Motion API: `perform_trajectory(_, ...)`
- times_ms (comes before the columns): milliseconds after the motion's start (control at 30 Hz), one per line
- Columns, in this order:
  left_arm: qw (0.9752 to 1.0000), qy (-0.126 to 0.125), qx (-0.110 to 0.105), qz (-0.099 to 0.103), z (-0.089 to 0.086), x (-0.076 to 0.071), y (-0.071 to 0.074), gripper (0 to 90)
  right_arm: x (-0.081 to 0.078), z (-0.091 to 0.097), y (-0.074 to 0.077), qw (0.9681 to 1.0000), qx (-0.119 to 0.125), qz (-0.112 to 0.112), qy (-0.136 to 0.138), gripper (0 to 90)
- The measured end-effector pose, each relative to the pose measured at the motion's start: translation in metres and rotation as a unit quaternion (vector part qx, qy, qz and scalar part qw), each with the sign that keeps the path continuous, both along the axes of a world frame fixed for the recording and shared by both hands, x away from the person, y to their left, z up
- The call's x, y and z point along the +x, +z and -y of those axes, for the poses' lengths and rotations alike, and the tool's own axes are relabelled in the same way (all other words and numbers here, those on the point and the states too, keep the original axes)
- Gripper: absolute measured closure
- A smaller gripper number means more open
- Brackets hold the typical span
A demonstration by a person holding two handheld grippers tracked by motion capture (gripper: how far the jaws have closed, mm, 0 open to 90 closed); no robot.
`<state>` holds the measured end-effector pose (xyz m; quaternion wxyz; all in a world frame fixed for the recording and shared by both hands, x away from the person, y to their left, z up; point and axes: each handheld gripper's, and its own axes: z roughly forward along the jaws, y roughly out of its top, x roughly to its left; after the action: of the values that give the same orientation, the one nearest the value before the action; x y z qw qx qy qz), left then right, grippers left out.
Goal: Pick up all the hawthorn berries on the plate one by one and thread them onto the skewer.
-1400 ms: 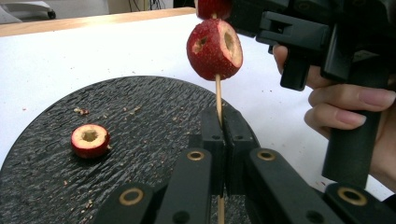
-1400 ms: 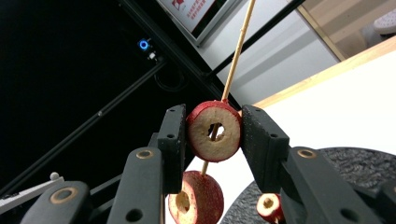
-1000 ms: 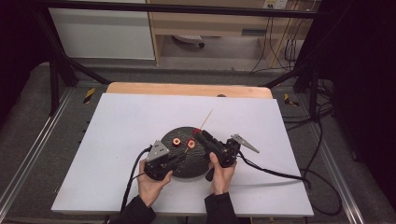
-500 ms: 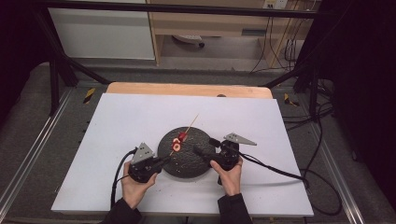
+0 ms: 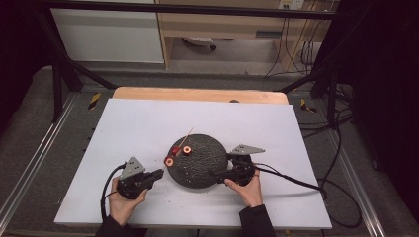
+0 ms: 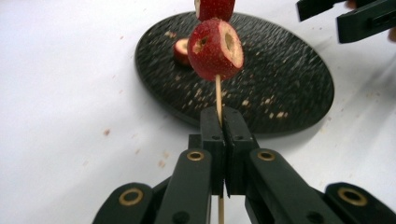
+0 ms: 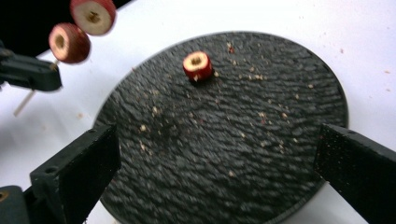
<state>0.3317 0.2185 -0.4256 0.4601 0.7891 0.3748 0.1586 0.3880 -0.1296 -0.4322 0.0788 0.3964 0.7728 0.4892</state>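
- Wooden skewer (image 6: 218,95) clamped between the shut jaws of the left tool (image 6: 223,122) — two cored red fruit pieces (image 6: 215,49) threaded on it, held over the left edge of the black plate (image 5: 210,173).
- Right tool (image 7: 219,163) — jaws have just been opening, now wide, nothing between them, over the plate's right side.
- One loose fruit piece (image 7: 197,66) lies on the plate.
- Crumbs on the white tabletop (image 5: 148,123), probably fruit bits.

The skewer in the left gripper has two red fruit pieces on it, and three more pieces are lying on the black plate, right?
Not quite. The skewer in the left gripper does carry two fruit pieces, but the right gripper view shows one piece lying on the black plate, not three.
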Motion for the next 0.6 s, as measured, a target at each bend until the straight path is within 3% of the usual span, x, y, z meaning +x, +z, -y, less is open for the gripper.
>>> perform_trajectory(133,1.0000,0.005,0.002,0.001,-0.012,-0.001,-0.003,88.1,0.000,0.001,0.003,0.9996,-0.026,-0.004,0.004,2.1)
perform_trajectory(167,1.0000,0.007,0.001,0.001,-0.014,-0.001,-0.002,88.1,0.001,0.000,0.006,0.9986,-0.051,-0.006,0.007,2.0)
perform_trajectory(333,1.0000,0.005,0.005,0.006,-0.025,-0.002,-0.002,88.1,0.003,-0.007,0.014,0.9969,-0.075,-0.009,0.021,2.1)
perform_trajectory(467,1.0000,0.006,0.002,0.005,-0.036,-0.003,-0.001,88.1,0.006,-0.017,0.023,0.9928,-0.115,-0.011,0.032,2.1)
perform_trajectory(600,1.0000,0.001,-0.004,0.001,-0.043,-0.004,-0.002,88.1,0.011,-0.026,0.034,0.9914,-0.124,-0.012,0.041,2.2)
